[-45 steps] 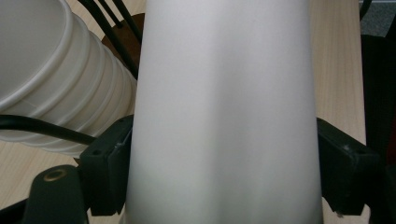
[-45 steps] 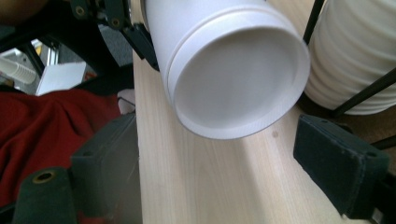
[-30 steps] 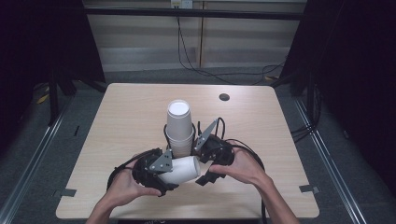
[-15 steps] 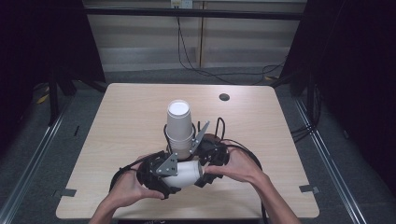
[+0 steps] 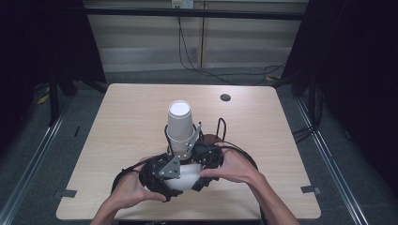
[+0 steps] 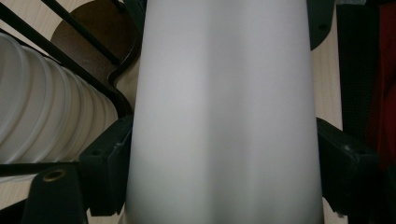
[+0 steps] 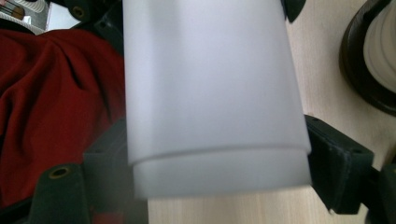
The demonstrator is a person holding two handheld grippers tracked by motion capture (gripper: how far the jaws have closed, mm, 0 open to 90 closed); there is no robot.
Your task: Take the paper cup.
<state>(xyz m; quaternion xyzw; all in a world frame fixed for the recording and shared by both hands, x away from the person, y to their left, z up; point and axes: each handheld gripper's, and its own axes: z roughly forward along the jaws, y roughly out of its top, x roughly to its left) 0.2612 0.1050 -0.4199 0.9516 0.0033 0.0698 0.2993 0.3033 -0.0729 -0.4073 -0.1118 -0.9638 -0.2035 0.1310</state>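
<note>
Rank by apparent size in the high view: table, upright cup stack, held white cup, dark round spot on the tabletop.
1. table
2. upright cup stack
3. held white cup, partly covered by both grippers, so its place against the stack is unsure
4. dark round spot, smallest

table lit from above | surroundings dark | close views blurred

No text, label or number can be read on anything here.
</note>
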